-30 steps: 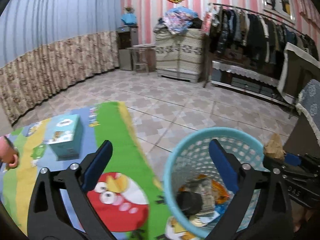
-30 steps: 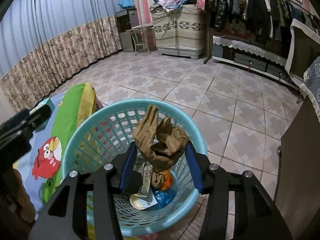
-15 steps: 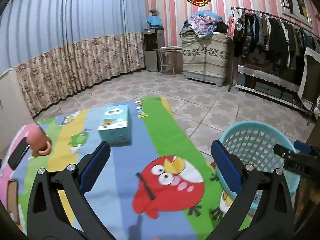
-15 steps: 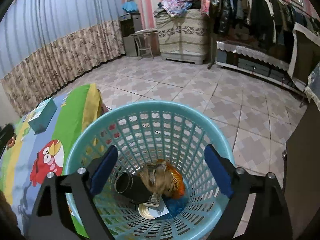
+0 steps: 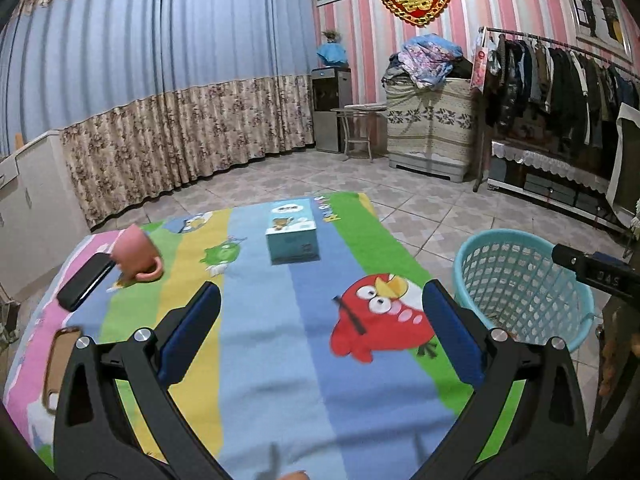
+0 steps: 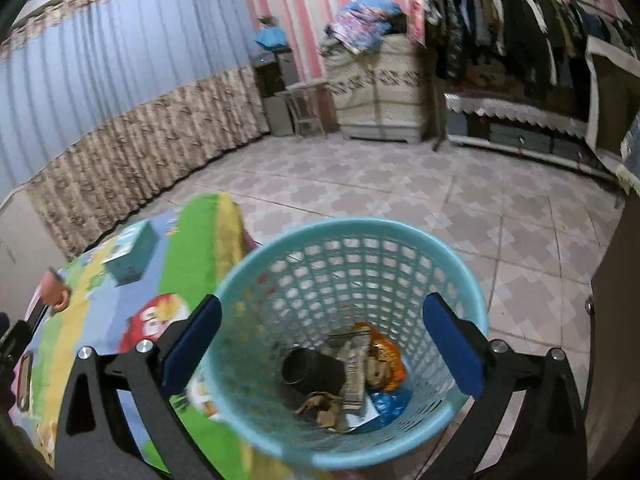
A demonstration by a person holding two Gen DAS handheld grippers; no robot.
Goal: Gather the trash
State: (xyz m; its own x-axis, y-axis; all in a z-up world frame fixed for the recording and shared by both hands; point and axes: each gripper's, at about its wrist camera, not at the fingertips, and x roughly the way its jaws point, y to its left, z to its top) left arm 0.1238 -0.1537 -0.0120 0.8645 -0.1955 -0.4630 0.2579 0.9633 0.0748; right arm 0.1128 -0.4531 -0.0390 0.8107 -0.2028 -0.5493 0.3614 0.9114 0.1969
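A light blue mesh trash basket point(image 6: 352, 236) stands on the floor by the table; it also shows in the left wrist view point(image 5: 520, 272). It holds a crumpled brown paper point(image 6: 320, 404), a dark cup point(image 6: 308, 368), an orange wrapper point(image 6: 384, 356) and other scraps. My right gripper point(image 6: 320, 344) is open and empty above the basket. My left gripper point(image 5: 320, 328) is open and empty over the cartoon tablecloth point(image 5: 280, 320).
On the table stand a teal tissue box point(image 5: 292, 236), a tipped pink mug point(image 5: 136, 256), a black phone point(image 5: 84, 280) and a brown-rimmed phone case point(image 5: 60, 364). A clothes rack point(image 5: 560, 92) and cabinet point(image 5: 428, 124) line the far wall.
My right gripper opened and let the crumpled brown paper fall into the basket. My left gripper swung left from the basket to over the table.
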